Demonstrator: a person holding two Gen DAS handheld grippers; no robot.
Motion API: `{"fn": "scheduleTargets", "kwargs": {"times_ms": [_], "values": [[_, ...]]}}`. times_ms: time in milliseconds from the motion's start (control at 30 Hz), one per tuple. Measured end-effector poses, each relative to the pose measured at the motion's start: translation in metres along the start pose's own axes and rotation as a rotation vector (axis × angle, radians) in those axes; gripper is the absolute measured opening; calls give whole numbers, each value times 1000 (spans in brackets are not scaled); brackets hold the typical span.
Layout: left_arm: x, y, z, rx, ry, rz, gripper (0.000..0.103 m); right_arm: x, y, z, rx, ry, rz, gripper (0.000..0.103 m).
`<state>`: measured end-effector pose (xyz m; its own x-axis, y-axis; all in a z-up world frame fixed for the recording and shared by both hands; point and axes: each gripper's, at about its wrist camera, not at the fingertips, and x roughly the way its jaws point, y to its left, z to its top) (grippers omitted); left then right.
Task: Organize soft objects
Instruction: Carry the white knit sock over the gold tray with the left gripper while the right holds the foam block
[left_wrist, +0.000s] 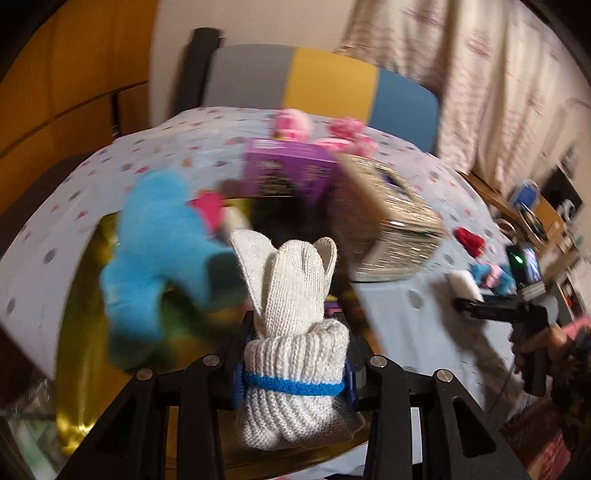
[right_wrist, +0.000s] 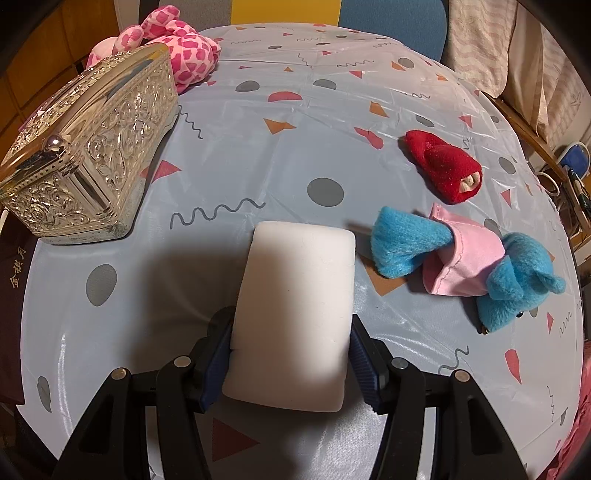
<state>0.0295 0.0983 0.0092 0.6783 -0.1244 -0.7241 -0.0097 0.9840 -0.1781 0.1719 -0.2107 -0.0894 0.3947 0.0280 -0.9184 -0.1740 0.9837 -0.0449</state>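
The rolled white knitted glove bundle with a blue band (left_wrist: 295, 354) is sitting clamped in the left gripper (left_wrist: 293, 373) above a gold-lined box (left_wrist: 79, 332). The right gripper (right_wrist: 290, 354) is squeezing a white rectangular foam sponge (right_wrist: 295, 306) over the pale-blue patterned tablecloth (right_wrist: 295, 122), near an ornate silver metal box (right_wrist: 88, 155) and a striped chair (left_wrist: 325, 81)

Warm indoor light, left-wrist motion blur
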Motion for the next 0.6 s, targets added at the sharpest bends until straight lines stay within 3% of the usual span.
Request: {"fn": "scheduleTargets", "kwargs": {"times_ms": [400, 533, 600], "values": [[-16, 105, -23, -195, 6, 210, 42, -2, 2, 2, -10, 2, -7, 59], [-8, 124, -36, -241, 35, 237, 59, -3, 1, 2, -10, 2, -7, 59], [-7, 126, -39, -252, 38, 221, 60, -2, 1, 2, -9, 2, -6, 59]]}}
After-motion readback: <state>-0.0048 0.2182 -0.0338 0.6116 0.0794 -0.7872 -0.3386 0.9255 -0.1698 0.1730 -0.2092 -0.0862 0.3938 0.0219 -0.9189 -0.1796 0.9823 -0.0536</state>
